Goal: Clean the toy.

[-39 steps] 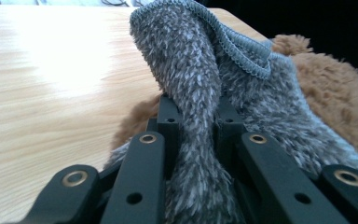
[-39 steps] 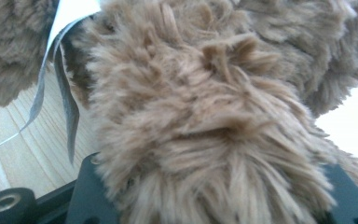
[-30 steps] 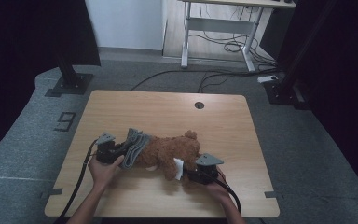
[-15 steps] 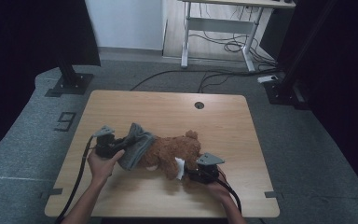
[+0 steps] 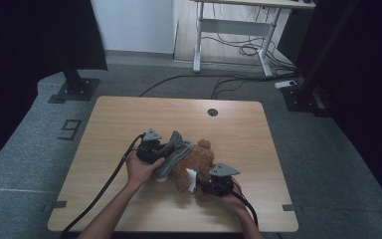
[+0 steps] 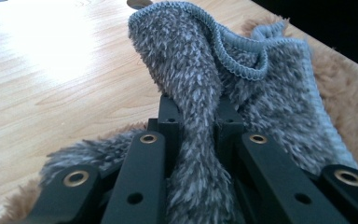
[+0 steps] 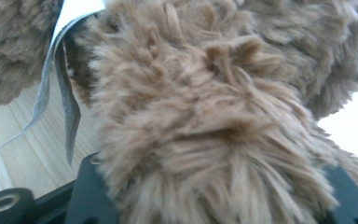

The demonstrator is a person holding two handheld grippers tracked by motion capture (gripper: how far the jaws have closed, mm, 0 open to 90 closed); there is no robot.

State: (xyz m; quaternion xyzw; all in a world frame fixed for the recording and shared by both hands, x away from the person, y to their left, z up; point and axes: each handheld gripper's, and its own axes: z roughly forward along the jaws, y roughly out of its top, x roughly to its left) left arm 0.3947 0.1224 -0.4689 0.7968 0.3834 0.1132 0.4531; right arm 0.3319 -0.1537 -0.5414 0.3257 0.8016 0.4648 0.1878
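High view: brown plush toy [image 5: 195, 162] lying near the middle of the wooden tabletop [image 5: 238, 127], toward the near edge, long axis running roughly left to right between the two hands. Grey fleecy cloth [image 5: 174, 152] draped over the toy's left end, rising in a fold toward the left gripper [image 5: 155, 149]. Left gripper just left of the toy, touching the cloth; right gripper [image 5: 210, 186] at the toy's near right end, beside a white tag [image 5: 192, 179]. Left hand the nearer one to the cloth; cloth lying to the right of those jaws, over the toy. Any pull leftward likely to peel the cloth off along the toy's long axis, judging by the lie. Left gripper view: jaws pressed together on a bunched strip of the grey cloth [image 6: 200, 140], the rest fanning out beyond them, shaggy pile, stitched ribbed hem curling along the top edge. Tan fur of the toy [image 6: 349, 102] underneath at right, pale woodgrain at left. Right gripper view: long, matted tan fur of a rounded limb of the toy [image 7: 205, 126] lying between the jaws, which have just been opening; cannot tell whether pads press on it. Thin white and grey tag strips [image 7: 67, 70] hanging at left, soft and limp.
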